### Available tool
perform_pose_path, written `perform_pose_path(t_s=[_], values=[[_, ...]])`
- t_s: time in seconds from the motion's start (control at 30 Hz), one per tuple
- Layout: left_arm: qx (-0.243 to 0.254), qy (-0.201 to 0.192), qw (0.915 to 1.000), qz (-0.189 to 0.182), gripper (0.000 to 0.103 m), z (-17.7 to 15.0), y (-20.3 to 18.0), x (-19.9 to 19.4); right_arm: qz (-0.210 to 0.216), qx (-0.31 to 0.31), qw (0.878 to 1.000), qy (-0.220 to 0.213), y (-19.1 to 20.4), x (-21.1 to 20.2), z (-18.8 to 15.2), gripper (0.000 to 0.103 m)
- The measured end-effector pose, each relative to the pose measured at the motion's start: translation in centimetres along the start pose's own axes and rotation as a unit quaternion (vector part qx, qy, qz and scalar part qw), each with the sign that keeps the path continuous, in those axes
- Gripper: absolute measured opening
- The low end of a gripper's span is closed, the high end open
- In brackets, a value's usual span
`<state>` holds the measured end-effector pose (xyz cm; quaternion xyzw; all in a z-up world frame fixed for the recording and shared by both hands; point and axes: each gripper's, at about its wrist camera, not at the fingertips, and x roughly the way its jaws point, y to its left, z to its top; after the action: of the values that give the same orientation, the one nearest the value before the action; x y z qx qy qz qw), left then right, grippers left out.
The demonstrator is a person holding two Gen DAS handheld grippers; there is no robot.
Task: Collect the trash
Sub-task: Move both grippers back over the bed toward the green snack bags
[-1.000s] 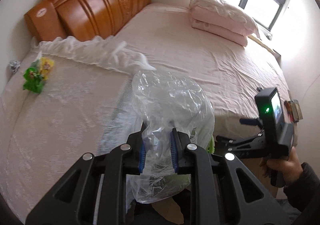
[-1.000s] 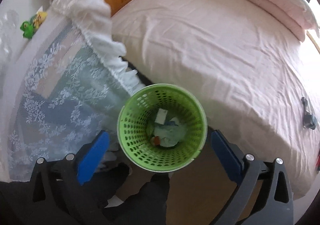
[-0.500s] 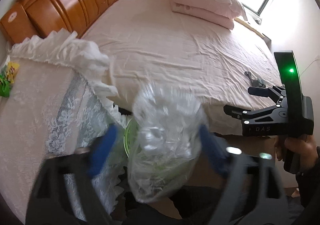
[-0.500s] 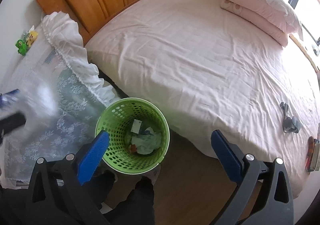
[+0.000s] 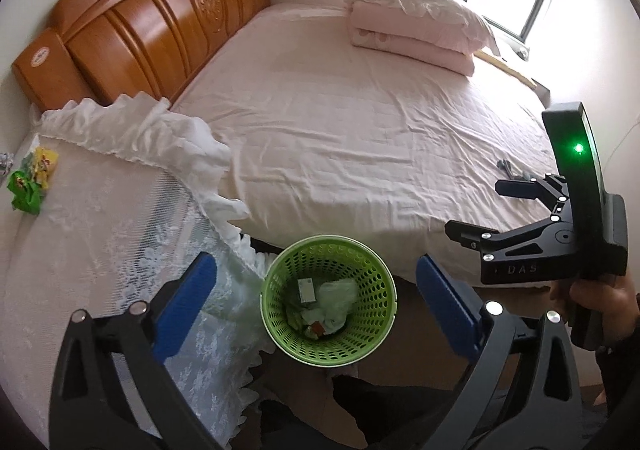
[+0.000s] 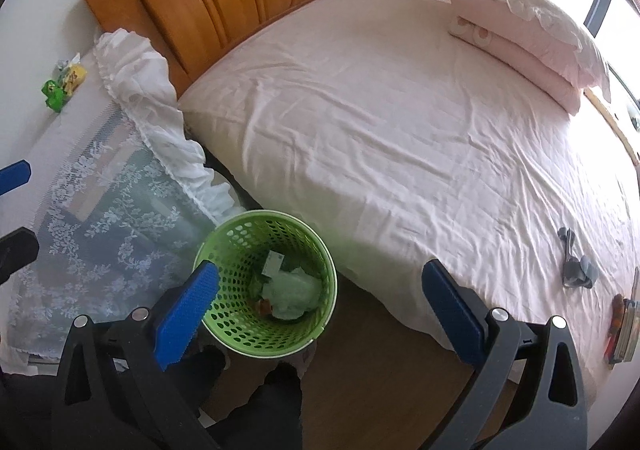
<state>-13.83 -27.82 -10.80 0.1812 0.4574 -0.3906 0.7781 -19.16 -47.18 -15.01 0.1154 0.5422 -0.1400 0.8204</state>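
Observation:
A green perforated trash basket (image 5: 362,324) stands on the floor between the bed and the lace-covered nightstand; it also shows in the right wrist view (image 6: 240,246). A clear plastic bag (image 5: 336,292) lies inside it on other scraps, also seen in the right wrist view (image 6: 292,292). My left gripper (image 5: 316,304) is open and empty, right above the basket. My right gripper (image 6: 320,300) is open and empty, above the basket's right side; its body shows in the left wrist view (image 5: 560,234). Green and yellow wrappers (image 5: 30,179) lie on the nightstand's far left, also in the right wrist view (image 6: 64,85).
A wide bed with a pink sheet (image 5: 360,129), wooden headboard (image 5: 152,25) and folded quilt with pillow (image 5: 412,29) fills the room. A small grey item (image 6: 576,262) and books (image 6: 624,326) lie at the bed's right edge. A lace cloth (image 5: 100,250) covers the nightstand.
My left gripper opened and let go of the clear plastic bag, which dropped into the green basket. Both grippers drew back and up from the basket.

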Motion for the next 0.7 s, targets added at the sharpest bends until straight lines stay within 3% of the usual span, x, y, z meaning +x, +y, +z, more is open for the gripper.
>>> perform_pose_path(t_s=[0.1,0.37,0.57,0.7], values=[[-0.012,-0.007,0.9999,0.007,0.095,0.0,1.3,-0.8,0.007,-0.01,1.0,-0.011,1.5,-0.5,0.9,0.101],[-0.08,-0.049,0.9914,0.091,0.095,-0.8,9.2,-5.1,0.068,-0.047,0.995,-0.059,8.5,-2.7,5.4,0.101],[-0.148,-0.084,0.9701,0.173,0.095,-2.6,17.4,-9.4,0.113,-0.101,0.985,-0.084,16.8,-2.8,9.4,0.101],[-0.193,-0.094,0.956,0.2,0.096,-4.1,22.1,-11.4,0.141,-0.133,0.977,-0.091,22.5,-2.3,11.5,0.101]])
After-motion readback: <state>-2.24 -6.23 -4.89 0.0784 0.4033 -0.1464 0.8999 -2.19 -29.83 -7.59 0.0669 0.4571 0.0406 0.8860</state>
